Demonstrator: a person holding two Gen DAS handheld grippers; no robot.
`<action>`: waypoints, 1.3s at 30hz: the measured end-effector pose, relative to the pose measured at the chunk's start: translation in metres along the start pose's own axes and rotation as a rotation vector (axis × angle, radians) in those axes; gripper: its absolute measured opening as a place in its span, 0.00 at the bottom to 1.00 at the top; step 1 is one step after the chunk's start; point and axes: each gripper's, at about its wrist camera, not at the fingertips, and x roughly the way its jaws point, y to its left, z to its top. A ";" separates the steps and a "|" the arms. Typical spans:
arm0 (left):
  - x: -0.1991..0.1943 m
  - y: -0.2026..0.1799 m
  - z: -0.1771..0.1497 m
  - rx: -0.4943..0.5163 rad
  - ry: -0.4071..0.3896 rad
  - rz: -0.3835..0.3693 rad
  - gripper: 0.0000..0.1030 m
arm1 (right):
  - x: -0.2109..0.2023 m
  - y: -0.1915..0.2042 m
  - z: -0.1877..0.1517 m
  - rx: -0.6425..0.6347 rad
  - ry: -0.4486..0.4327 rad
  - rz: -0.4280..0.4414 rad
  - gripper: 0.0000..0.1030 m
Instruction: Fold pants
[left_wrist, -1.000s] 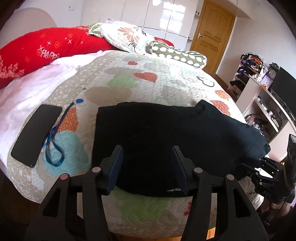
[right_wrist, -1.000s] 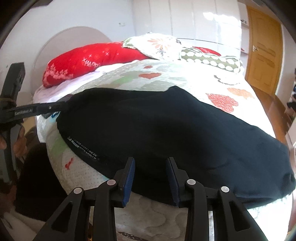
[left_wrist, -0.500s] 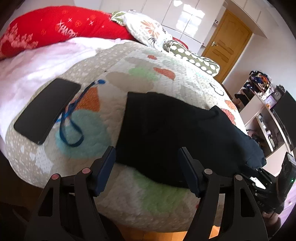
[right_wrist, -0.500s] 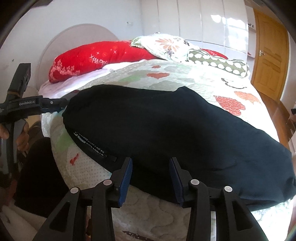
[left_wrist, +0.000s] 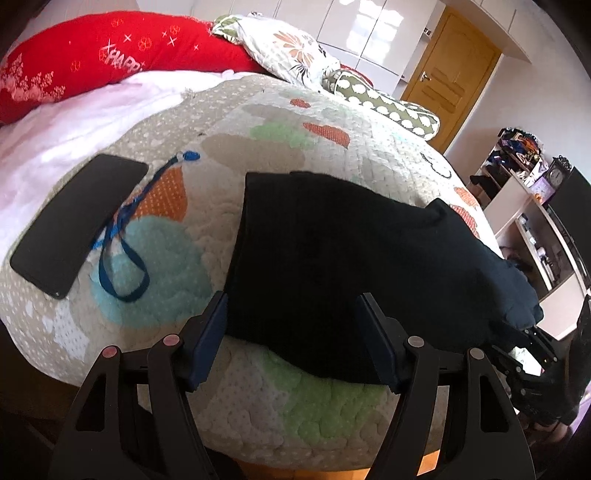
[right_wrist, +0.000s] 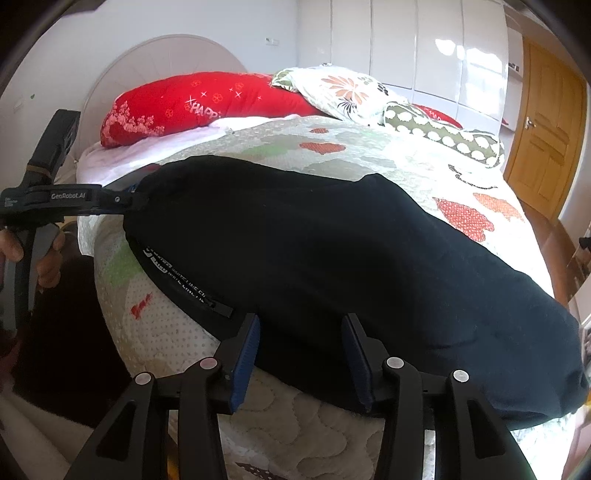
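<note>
Black fabric pants (left_wrist: 354, 258), folded into a long band, lie across the near edge of the bed's quilted patchwork cover (left_wrist: 266, 155).

Left hand-held gripper (left_wrist: 295, 328): jaws wide, having just been opening. The blue pads (left_wrist: 207, 336) stand either side of the pants' near left end without pressing on it; the cloth lies between them, not gripped.

Right hand-held gripper (right_wrist: 301, 354): jaws at a moderate gap, having just been opening. The near hem of the pants lies between the pads, and no pinch is visible. A printed waistband strip (right_wrist: 173, 273) shows at the pants' lower left edge in the right wrist view.

A black flat phone (left_wrist: 77, 221) lies on the cover to the left of the pants, well apart from them, with a blue cord lanyard (left_wrist: 122, 251) just beside it. A long red pillow (right_wrist: 192, 103) and a floral pillow (right_wrist: 340, 92) lie at the head of the bed.

A person's fingers (right_wrist: 48, 258) wrap the left gripper's handle at the left edge of the right wrist view.
</note>
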 end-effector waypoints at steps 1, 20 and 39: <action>-0.001 0.000 0.001 0.006 -0.006 -0.004 0.68 | 0.000 -0.001 0.000 0.003 0.000 0.002 0.43; 0.018 -0.031 0.011 0.070 0.064 -0.149 0.68 | 0.005 -0.004 -0.001 0.002 -0.012 -0.004 0.45; -0.025 -0.033 0.043 0.016 0.001 -0.372 0.13 | 0.014 0.019 0.009 -0.047 -0.088 0.012 0.56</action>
